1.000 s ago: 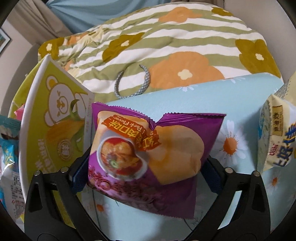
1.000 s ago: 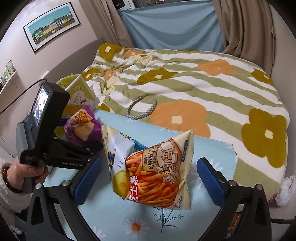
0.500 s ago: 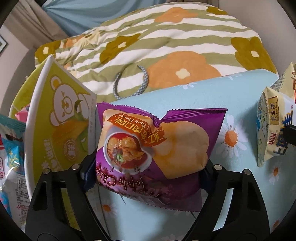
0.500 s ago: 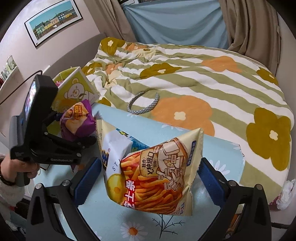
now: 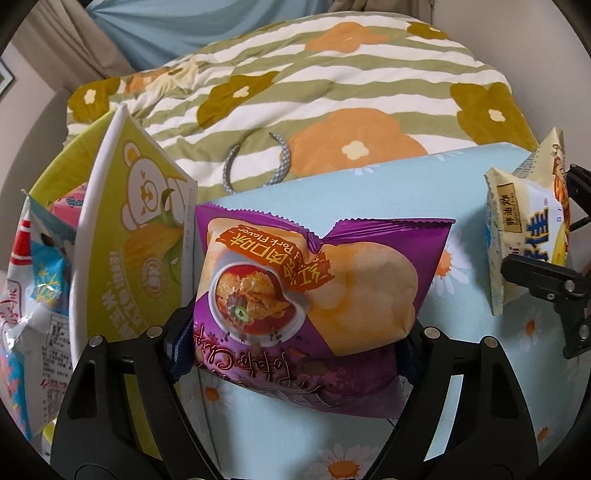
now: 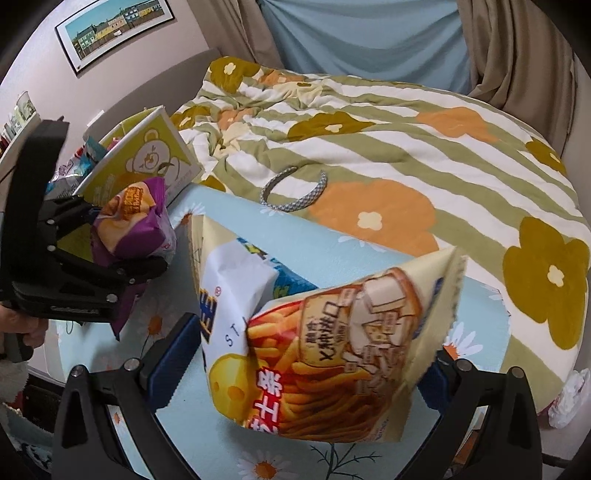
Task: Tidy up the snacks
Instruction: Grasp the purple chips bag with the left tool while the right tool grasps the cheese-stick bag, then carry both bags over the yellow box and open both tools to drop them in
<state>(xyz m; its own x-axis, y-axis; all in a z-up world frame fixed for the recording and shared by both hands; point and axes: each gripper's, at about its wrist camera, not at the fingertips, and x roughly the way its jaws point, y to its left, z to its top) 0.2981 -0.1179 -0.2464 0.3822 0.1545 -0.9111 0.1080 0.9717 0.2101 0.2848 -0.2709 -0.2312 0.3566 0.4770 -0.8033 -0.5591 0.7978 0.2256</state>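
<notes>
Since the earlier frames, both grippers have closed in on their snacks: the left gripper (image 5: 295,354) now pinches the purple chip bag (image 5: 314,291) at the centre of its view, and the right gripper (image 6: 306,365) has drawn up around the yellow fries bag (image 6: 325,354), pads pressing its sides. Only the left view shows the snack packets (image 5: 37,295) at its left edge behind the bear box (image 5: 136,236). Only the right view shows the person's hand (image 6: 26,328) at lower left and the picture (image 6: 114,29) on the wall at upper left.
</notes>
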